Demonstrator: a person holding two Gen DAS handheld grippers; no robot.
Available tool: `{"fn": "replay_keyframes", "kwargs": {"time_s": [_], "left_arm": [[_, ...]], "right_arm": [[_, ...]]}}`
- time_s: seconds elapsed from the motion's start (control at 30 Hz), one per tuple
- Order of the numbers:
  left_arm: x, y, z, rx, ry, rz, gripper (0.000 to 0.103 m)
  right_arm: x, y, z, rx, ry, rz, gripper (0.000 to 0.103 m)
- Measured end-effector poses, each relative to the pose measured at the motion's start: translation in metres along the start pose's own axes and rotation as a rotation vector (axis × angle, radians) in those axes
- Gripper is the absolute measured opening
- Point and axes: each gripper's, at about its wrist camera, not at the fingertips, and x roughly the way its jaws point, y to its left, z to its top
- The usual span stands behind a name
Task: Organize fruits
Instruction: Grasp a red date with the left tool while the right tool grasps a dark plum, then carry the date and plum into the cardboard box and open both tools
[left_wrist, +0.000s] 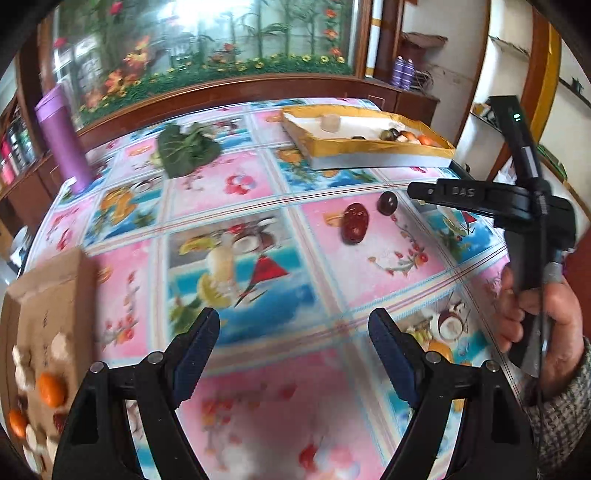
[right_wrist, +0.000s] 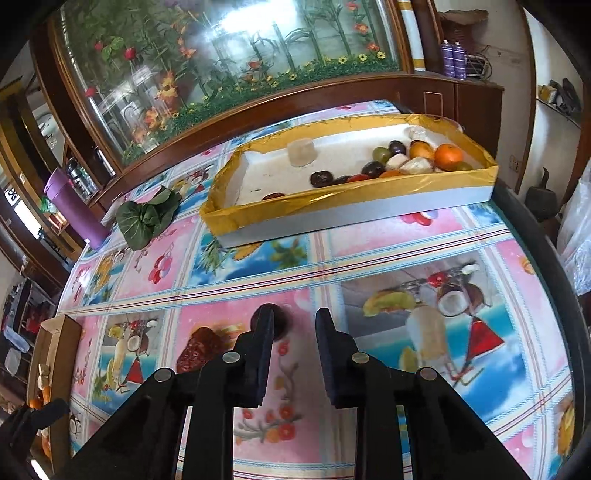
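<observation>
Here, right gripper (right_wrist: 293, 325) spread, empty, dark plum (right_wrist: 282, 322) just behind its left finger, red date (right_wrist: 197, 349) further left.

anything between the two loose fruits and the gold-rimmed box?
No object, in either wrist view: only bare patterned tablecloth between the red date, dark round fruit and gold-rimmed box.

left hand-held gripper (left_wrist: 293, 345) spread wide, empty | red date (left_wrist: 353, 223), dark plum (left_wrist: 387, 203) ahead-right | cardboard box (left_wrist: 44, 332) left
</observation>
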Motion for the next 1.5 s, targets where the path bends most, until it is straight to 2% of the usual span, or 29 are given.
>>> {"fn": "replay_keyframes", "kwargs": {"time_s": [0.1, 0.23, 0.37, 0.43, 0.47, 0.5, 0.53, 0.57, 0.67, 0.87, 0.93, 1.03, 1.23, 1.4, 1.5], "left_arm": [[0.027, -0.015, 0.018, 0.024, 0.014, -0.017, 0.082], [0.059, -0.037, 0.039, 0.078, 0.019, -0.014, 0.078], [0.09, -0.054, 0.052, 0.128, 0.053, -0.011, 0.061], [0.094, -0.056, 0.055, 0.125, 0.049, -0.013, 0.059], [0.096, -0.056, 0.056, 0.123, 0.054, -0.015, 0.055], [0.095, -0.056, 0.057, 0.119, 0.051, -0.016, 0.05], [0.094, -0.054, 0.057, 0.117, 0.046, -0.002, 0.033], [0.093, -0.053, 0.057, 0.116, 0.044, -0.007, 0.024], [0.088, -0.043, 0.055, 0.082, 0.042, -0.028, 0.024], [0.052, -0.024, 0.043, 0.025, -0.005, -0.03, 0.024], [0.036, -0.018, 0.037, 0.017, -0.026, -0.028, 0.024], [0.006, 0.0, 0.026, -0.013, -0.065, -0.029, 0.024], [-0.059, 0.068, -0.002, -0.132, -0.121, 0.004, 0.024], [-0.106, 0.146, -0.031, -0.263, -0.163, 0.089, 0.024], [-0.125, 0.187, -0.047, -0.312, -0.169, 0.142, 0.024]], "right_arm": [[-0.002, -0.025, 0.003, 0.093, -0.006, 0.047, 0.025], [0.006, -0.049, 0.007, 0.206, 0.006, 0.178, 0.025], [0.019, -0.041, 0.007, 0.197, 0.04, 0.242, 0.026], [0.024, -0.028, 0.006, 0.16, 0.045, 0.253, 0.033], [0.026, -0.021, 0.006, 0.134, 0.046, 0.246, 0.039], [0.028, -0.016, 0.006, 0.118, 0.049, 0.242, 0.04], [0.03, -0.012, 0.005, 0.107, 0.053, 0.241, 0.04], [0.032, -0.011, 0.004, 0.099, 0.057, 0.238, 0.04], [0.035, -0.007, 0.002, 0.078, 0.06, 0.217, 0.04], [0.035, 0.004, 0.002, -0.01, 0.054, 0.149, 0.04], [0.035, 0.009, 0.0, -0.044, 0.057, 0.14, 0.03], [0.031, 0.012, -0.002, -0.067, 0.043, 0.139, 0.026], [0.025, 0.006, -0.006, -0.03, 0.037, 0.16, 0.025], [0.024, -0.012, -0.011, 0.087, 0.061, 0.228, 0.025], [0.019, -0.02, -0.012, 0.151, 0.068, 0.237, 0.023]]}}
